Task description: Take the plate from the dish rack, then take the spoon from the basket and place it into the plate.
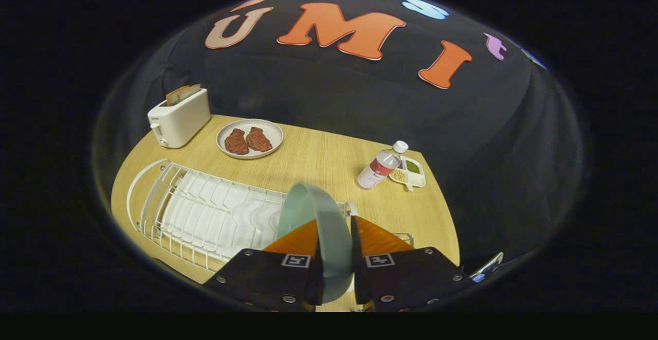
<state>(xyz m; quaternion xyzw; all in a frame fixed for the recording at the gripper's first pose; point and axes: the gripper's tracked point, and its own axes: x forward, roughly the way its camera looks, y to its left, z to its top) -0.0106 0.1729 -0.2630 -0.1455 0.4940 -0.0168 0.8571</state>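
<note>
Hand-held gripper (pixel 336 237) clamped narrow on pale green plate (pixel 313 216), both fingers pressing its rim; plate held on edge above right end of white dish rack (pixel 205 216) on surface (pixel 318 160).

table (pixel 318 160): light wood grain, matt
dish rack (pixel 205 216): white coated wire
plate (pixel 313 216): smooth, glossy
toaster (pixel 180 119): smooth white plastic

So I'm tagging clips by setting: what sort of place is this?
Likely a mock kitchen counter in a recording booth: a wooden table holds a dish rack, a toaster and a plate of meat. The gripper is shut on a pale green plate.
</note>
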